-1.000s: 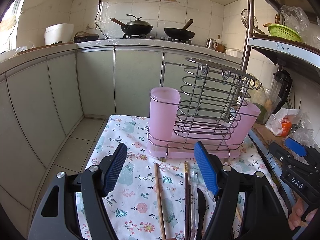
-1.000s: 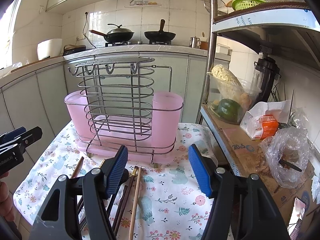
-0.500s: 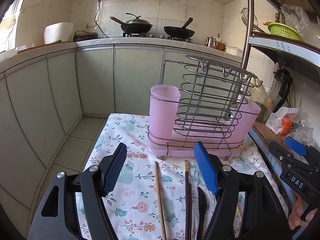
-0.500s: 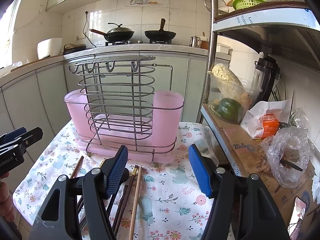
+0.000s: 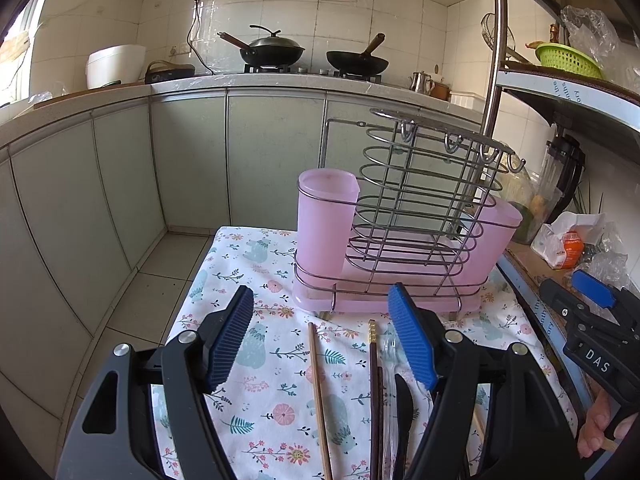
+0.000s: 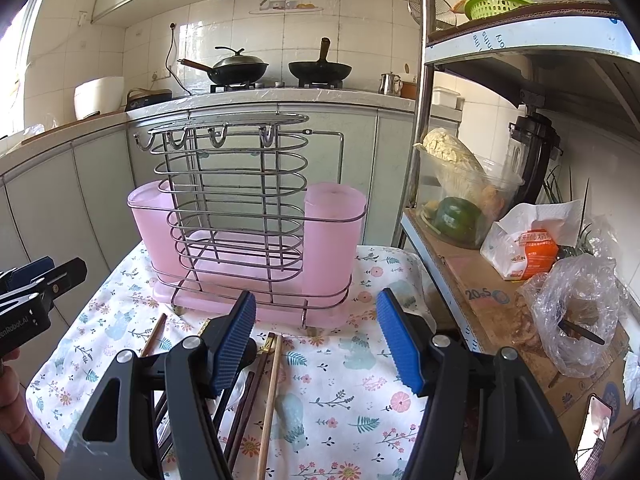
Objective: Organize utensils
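The left gripper point(image 5: 320, 338), black with ribbed blue pads, hangs with its jaws spread wide and nothing between them, above a table draped in a white floral cloth point(image 5: 256, 396). The right gripper point(image 6: 316, 338), of the same make, is likewise wide open and holds nothing. On the cloth lie the utensils: a light wooden chopstick point(image 5: 319, 392), a pair of dark brown chopsticks with a gold-banded tip point(image 5: 373, 384), a clear plastic utensil point(image 5: 387, 364) and a black plastic utensil point(image 5: 404, 404) (its kind is hard to tell), all side by side below the left gripper. Just beyond their tips stands a silver wire rack with pink plastic cups at either end and a pink drip tray point(image 5: 400, 240), upright at the table's far side; the near cup looks empty. From the right wrist view, another light wooden chopstick point(image 6: 270, 396) lies beside dark ones.
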{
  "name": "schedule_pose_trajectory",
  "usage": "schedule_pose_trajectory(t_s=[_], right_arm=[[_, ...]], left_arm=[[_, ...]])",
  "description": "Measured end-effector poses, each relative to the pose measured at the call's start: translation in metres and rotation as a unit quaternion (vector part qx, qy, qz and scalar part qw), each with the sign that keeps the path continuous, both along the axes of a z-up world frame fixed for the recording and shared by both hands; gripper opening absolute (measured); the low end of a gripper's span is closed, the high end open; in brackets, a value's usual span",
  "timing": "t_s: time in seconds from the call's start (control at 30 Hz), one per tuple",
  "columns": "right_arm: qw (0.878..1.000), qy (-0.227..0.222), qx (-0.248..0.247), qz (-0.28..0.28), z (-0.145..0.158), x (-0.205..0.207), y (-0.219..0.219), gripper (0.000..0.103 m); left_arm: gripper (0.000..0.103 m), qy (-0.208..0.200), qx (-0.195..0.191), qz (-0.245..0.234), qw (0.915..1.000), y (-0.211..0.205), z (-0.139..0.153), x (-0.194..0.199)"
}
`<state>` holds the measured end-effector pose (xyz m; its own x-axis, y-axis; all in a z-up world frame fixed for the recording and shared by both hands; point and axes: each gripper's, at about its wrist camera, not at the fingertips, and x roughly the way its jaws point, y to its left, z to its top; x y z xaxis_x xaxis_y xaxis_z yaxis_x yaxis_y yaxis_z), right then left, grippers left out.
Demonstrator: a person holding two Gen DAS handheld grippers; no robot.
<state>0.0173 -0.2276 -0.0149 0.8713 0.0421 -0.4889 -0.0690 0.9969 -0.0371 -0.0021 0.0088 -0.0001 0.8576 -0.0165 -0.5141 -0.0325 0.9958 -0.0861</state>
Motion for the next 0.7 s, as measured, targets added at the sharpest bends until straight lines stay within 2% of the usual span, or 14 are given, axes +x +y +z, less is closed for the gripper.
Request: schedule_pose_trajectory(t_s=[0.17, 0.27, 0.5, 0.6, 0.7], right_arm=[[1.000, 0.004, 0.001, -0.001, -0.001, 0.001, -0.001, 0.062], [1.000, 0.022, 0.010, 0.000, -0.005, 0.007, -0.005, 0.062], [0.997, 0.074, 0.028, 0.002, -0.022, 0.020, -0.019, 0.059], [0.994, 0.100, 0.041, 0.011, -0.034, 0.027, -0.025, 0.055], [0.990, 0.128, 0.061, 0.024, -0.044, 0.034, -0.029, 0.052]], left_arm=[[0.070, 0.006, 0.002, -0.002, 1.0000, -0.002, -0.001, 0.003], [0.070, 0.016, 0.001, -0.006, 0.9999, 0.000, -0.004, 0.007], [0.070, 0.074, -0.025, -0.034, 0.9963, 0.021, -0.019, 0.028], [0.057, 0.114, -0.039, -0.042, 0.9918, 0.031, -0.032, 0.040], [0.043, 0.161, -0.060, -0.054, 0.9837, 0.039, -0.047, 0.054]])
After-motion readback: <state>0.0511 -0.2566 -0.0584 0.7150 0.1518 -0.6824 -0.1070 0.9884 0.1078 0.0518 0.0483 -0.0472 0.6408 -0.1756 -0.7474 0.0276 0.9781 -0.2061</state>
